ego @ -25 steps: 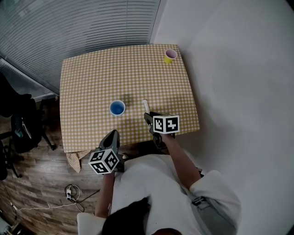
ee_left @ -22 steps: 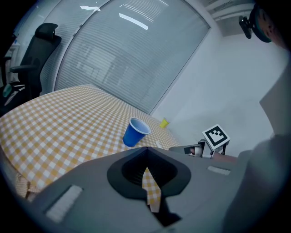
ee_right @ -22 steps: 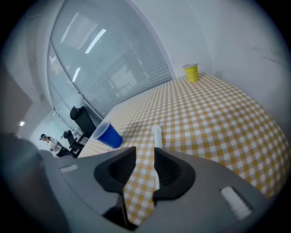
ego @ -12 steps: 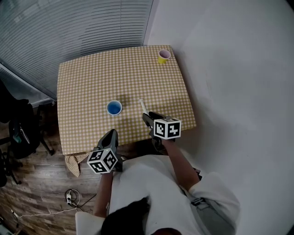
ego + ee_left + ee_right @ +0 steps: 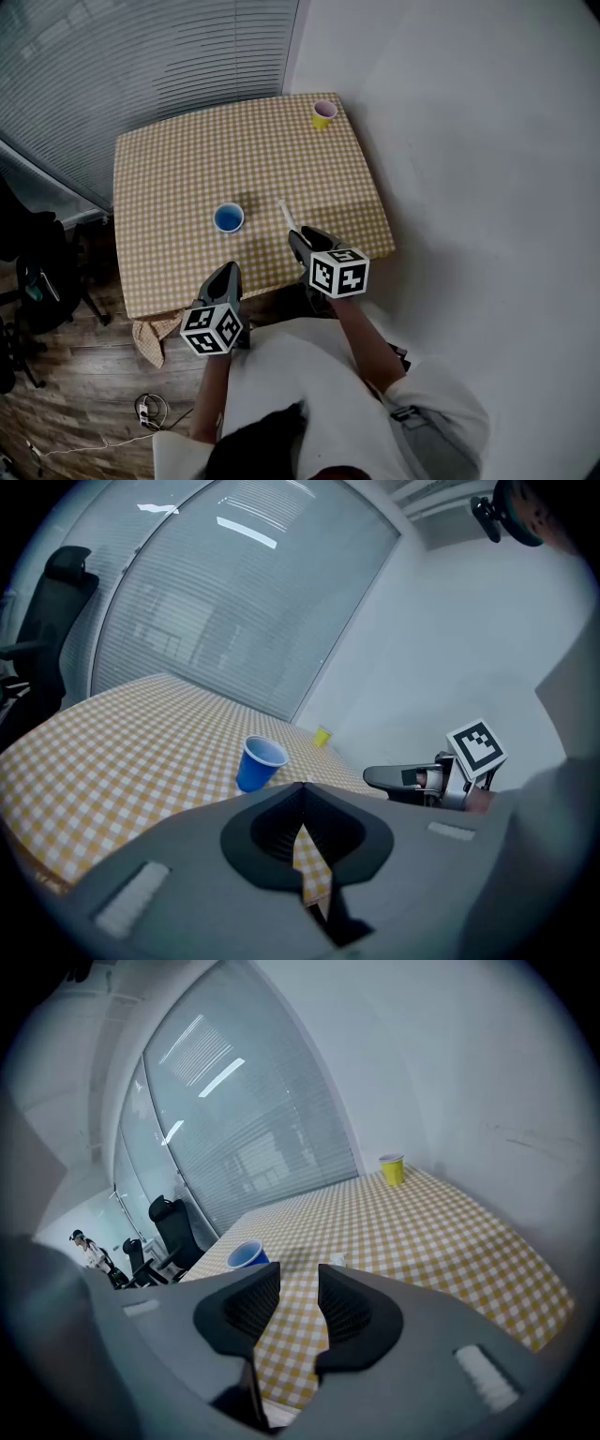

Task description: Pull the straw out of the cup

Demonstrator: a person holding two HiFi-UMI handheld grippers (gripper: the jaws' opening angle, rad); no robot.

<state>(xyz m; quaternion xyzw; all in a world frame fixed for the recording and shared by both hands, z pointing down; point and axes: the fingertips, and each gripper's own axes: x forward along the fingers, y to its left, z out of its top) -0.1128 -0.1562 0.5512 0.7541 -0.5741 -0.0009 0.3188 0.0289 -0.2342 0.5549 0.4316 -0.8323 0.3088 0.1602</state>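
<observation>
A table (image 5: pixel 169 169) in a yellow-checked cloth fills the upper middle of the head view, with blinds (image 5: pixel 141 56) at upper left and a white wall (image 5: pixel 469 141) at right; wooden floor (image 5: pixel 84 375) shows at lower left. The straw (image 5: pixel 284 214) lies flat on the cloth, outside the blue cup (image 5: pixel 228 217) and a little to its right; the cup stands upright, near the table's lower edge. A yellow cup (image 5: pixel 323 113) stands well apart at the table's upper right corner.

My right gripper (image 5: pixel 299 237) hangs just below the straw's near end; its jaws stand apart with nothing between them, having just closed a little. My left gripper (image 5: pixel 228 275) sits at the table's lower edge, below the blue cup; its jaw tips meet and hold nothing.
</observation>
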